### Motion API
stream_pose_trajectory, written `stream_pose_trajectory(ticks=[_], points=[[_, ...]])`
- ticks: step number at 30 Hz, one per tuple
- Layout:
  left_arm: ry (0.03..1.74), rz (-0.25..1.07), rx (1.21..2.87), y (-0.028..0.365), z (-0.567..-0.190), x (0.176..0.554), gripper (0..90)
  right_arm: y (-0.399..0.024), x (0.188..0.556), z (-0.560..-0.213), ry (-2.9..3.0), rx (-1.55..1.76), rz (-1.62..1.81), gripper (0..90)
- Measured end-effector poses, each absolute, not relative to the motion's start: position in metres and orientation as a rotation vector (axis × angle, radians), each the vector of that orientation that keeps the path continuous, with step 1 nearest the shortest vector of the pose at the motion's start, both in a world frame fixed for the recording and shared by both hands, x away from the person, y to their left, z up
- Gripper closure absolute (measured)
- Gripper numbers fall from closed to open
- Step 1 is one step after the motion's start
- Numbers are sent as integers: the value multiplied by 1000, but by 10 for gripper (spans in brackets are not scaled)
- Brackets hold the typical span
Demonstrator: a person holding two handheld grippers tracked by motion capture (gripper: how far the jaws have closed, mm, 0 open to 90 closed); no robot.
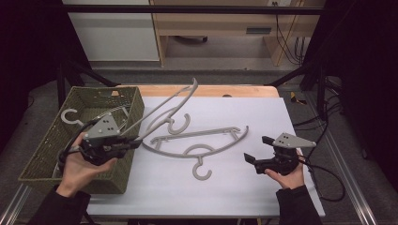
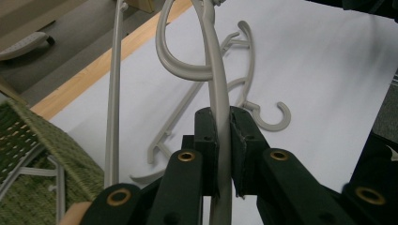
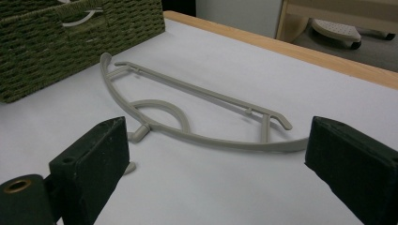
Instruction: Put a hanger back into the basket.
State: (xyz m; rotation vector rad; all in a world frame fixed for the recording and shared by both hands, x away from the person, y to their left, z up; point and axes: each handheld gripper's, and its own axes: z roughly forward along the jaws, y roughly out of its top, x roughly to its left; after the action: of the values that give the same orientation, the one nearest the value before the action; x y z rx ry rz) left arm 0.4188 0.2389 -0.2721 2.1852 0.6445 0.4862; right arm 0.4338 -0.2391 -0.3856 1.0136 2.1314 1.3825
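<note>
Jaws of the left gripper (image 1: 133,142) clamp the raised hanger (image 1: 162,107) beside the basket (image 1: 47,145), while the right gripper (image 1: 256,152) gapes toward the flat hanger (image 1: 202,149).

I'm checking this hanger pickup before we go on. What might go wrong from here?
1. The left tool pinches the lifted hanger near one end, so its long free length may swing or twist in the grip.
2. Its hook hangs just above the flat hanger and might snag and drag it.
3. The basket already holds a hanger, which could block or tangle the new one.
</note>
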Motion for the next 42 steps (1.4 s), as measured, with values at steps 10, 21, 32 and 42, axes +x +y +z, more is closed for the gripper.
stream_pose_trajectory(ticks=[10,21,32,42], points=[[715,506,2189,280,-262,440,822,-240,433,-385,2109,1022,1391,37],[772,523,2182,324,-271,453,822,-241,433,-384,2097,1036,1382,25],[823,527,2173,369,-288,450,822,-241,434,-385,2108,1028,1374,26],[839,525,2162,404,-297,442,822,-240,434,-385,2108,1034,1370,27]])
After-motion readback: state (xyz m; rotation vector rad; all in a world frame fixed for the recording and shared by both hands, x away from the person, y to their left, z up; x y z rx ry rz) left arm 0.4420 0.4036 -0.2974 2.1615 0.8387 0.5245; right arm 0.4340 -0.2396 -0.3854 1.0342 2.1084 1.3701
